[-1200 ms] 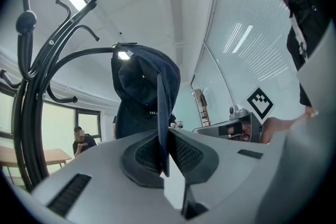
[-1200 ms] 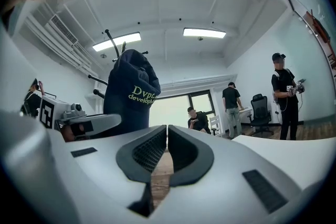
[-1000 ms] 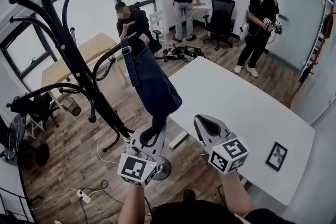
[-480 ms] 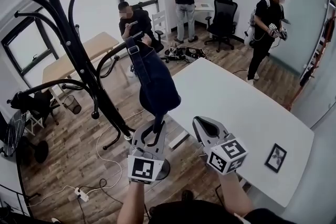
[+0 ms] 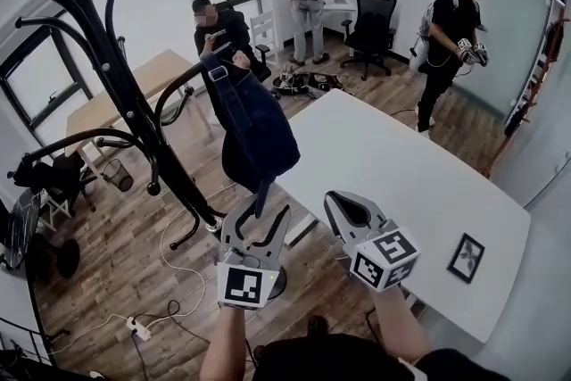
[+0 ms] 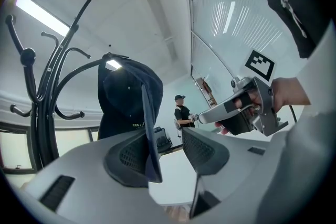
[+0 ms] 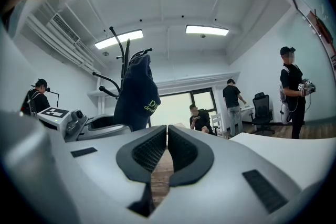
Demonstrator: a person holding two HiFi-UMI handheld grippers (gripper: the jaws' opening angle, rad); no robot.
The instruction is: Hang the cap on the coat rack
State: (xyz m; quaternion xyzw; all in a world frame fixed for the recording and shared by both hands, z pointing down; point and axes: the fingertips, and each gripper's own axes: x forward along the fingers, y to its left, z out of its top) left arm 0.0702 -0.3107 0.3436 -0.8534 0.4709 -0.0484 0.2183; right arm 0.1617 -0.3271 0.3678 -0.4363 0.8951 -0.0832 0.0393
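Cap [image 7: 134, 93] lettering partly readable: "D" above "devel"; rest hidden.

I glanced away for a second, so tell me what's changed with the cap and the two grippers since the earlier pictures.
The left gripper, shut on the cap's brim before, is opening its jaws. The brim is still between them but no longer pinched. The cap hangs on the coat rack. The right gripper stayed shut and empty, and the coat rack stands as before.

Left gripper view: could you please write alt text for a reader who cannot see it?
A dark cap hangs on a hook of the black coat rack, its brim dangling between the opening jaws of the left hand-held gripper.
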